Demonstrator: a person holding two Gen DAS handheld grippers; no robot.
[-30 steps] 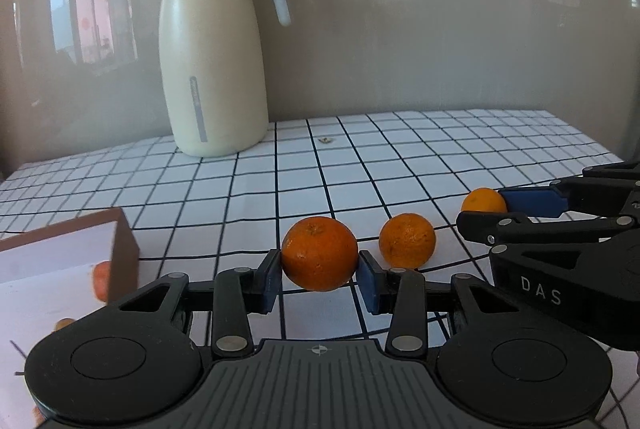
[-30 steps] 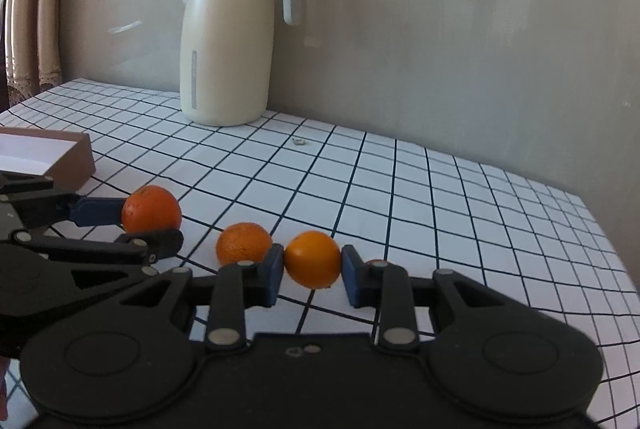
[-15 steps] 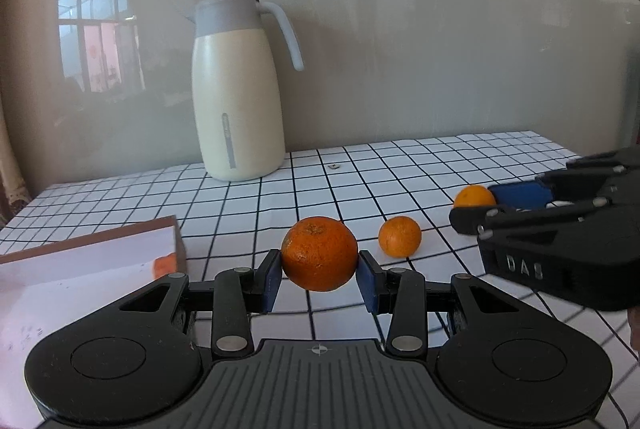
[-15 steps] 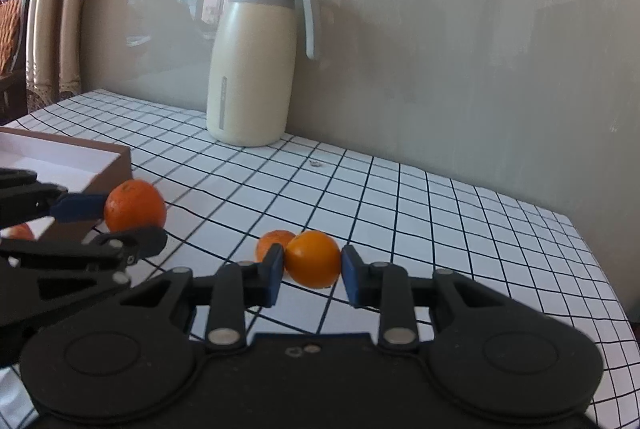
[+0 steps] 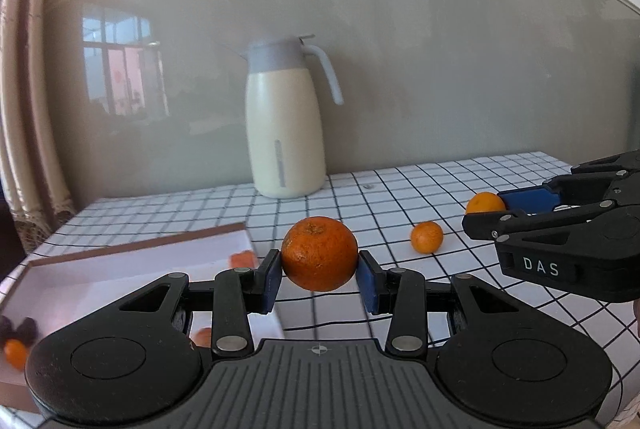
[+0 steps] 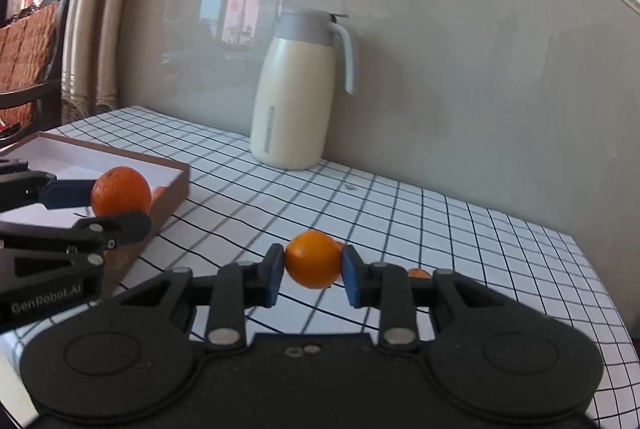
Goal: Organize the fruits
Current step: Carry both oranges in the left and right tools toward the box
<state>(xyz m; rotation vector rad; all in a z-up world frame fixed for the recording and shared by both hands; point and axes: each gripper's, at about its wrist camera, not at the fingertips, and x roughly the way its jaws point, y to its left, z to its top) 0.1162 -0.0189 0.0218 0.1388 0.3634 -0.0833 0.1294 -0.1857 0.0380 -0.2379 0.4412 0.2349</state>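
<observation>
Grey wall (image 5: pixel 420 77) fills the upper half of both views, with a window reflected in its left part. Below it I see the desk (image 5: pixel 400 185), covered in a white cloth with a black grid. At the lower left of the left wrist view lies a shallow brown box (image 5: pixel 132 257) with a white inside; several small fruits rest in it, blurred, near its lower left corner and by its right wall. A cream jug (image 5: pixel 284 133) with a grey lid and handle stands upright at the back of the desk, near the wall. My left tongs (image 5: pixel 319 275) are clamped on a large orange (image 5: pixel 319 253), held above the desk just right of the box. My right tongs (image 6: pixel 313 275) grip a smaller orange (image 6: pixel 313 259), held clear of the cloth at the centre of the right wrist view. One loose mandarin (image 5: pixel 427 237) sits on the desk between the two held fruits.
</observation>
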